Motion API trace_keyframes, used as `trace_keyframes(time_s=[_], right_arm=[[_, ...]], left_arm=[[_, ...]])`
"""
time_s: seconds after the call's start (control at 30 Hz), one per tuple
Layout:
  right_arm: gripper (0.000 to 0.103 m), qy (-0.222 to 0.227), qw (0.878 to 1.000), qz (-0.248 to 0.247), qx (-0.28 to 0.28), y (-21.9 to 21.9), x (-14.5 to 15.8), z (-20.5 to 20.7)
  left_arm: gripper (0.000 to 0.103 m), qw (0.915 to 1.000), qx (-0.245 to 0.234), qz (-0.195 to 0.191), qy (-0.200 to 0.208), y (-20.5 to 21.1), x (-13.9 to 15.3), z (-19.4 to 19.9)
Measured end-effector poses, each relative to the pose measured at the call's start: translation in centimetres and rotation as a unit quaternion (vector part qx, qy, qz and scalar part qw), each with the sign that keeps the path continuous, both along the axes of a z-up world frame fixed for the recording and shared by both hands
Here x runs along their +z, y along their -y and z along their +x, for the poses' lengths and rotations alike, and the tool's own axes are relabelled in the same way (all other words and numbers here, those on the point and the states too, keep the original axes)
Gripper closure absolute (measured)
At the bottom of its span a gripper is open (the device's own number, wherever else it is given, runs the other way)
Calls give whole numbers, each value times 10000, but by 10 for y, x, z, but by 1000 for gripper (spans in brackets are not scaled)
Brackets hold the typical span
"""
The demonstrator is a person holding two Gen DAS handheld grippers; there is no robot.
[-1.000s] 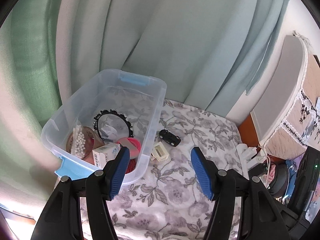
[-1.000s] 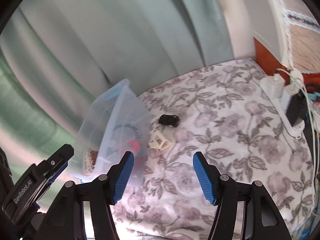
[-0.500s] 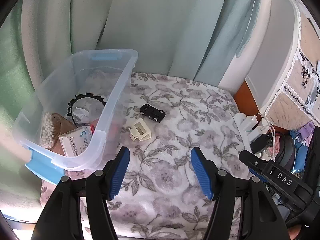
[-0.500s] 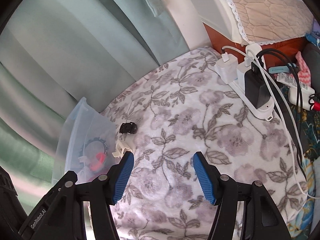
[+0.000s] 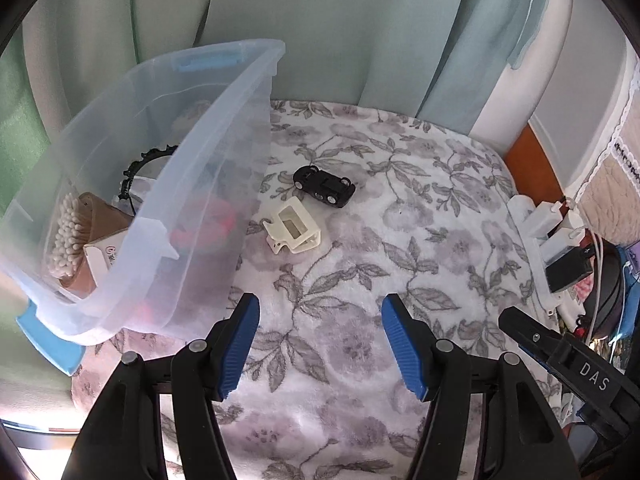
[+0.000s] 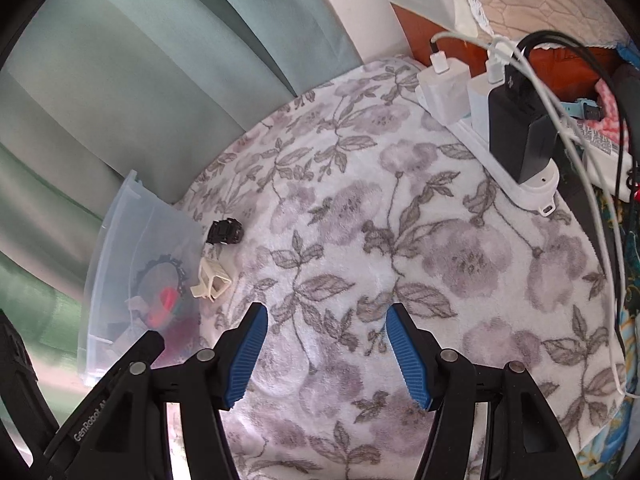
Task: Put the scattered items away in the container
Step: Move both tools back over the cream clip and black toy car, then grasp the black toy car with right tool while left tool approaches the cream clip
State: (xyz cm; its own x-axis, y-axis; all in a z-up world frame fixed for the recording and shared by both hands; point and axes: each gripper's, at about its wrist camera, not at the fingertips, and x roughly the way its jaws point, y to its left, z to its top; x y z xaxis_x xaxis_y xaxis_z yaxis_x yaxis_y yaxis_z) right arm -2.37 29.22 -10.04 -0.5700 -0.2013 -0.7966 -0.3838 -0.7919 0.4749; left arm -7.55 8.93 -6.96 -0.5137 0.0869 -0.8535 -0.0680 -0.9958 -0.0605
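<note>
On floral worktop, white clip and black toy car lying outside container, at 11 o'clock from left gripper. Car axis running 10-to-4. Left gripper nearer than right gripper; both fingers spread, holding nothing.

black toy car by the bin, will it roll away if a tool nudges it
Probably not far: the small black toy car seems to lie upside down, wheels up, on the fluffy floral blanket. It looks light and rigid, so likely slides or flips.
</note>
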Motion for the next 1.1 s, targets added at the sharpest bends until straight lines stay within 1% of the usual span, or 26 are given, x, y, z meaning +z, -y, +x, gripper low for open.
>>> trace_keyframes(time_s=[0.1, 0.17, 0.23, 0.3, 0.43, 0.67, 0.73, 0.8, 0.83, 0.93, 1.03, 1.1], right_arm=[[37, 136, 9998, 27, 106, 4, -12, -6], [37, 176, 9997, 57, 179, 6, -18, -8], [37, 191, 9994, 135, 257, 8, -23, -12], [37, 155, 9988, 243, 400, 11, -25, -17], [37, 78, 9962, 503, 707, 15, -29, -31], [37, -37, 9880, 874, 1277, 19, -35, -67], [37, -74, 9847, 973, 1442, 20, -36, -78], [37, -102, 9819, 1071, 1560, 20, -37, -90], [37, -117, 9806, 1108, 1611, 20, -38, -97], [37, -237, 9761, 1072, 1878, 26, -36, -115], [37, -357, 9706, 1034, 2143, 33, -34, -133], [37, -436, 9665, 1009, 2319, 37, -32, -146]], left_arm=[[38, 9996, 219, -150, -49, -5, -14, -7], [38, 9981, 568, -222, -41, -3, -23, -15], [38, 9949, 995, -151, -39, 0, -32, -24], [38, 9916, 1273, -146, -156, 0, -37, -31], [38, 9859, 1591, -308, -417, -4, -47, -43], [38, 9735, 2184, -383, -562, 2, -63, -65], [38, 9716, 2279, -311, -555, 4, -69, -70], [38, 9693, 2359, -278, -630, 5, -72, -74], [38, 9678, 2400, -325, -684, 5, -72, -75], [38, 9649, 2486, -365, -761, 4, -74, -78], [38, 9639, 2520, -341, -788, 5, -75, -79], [38, 9616, 2590, -402, -813, 6, -73, -76]])
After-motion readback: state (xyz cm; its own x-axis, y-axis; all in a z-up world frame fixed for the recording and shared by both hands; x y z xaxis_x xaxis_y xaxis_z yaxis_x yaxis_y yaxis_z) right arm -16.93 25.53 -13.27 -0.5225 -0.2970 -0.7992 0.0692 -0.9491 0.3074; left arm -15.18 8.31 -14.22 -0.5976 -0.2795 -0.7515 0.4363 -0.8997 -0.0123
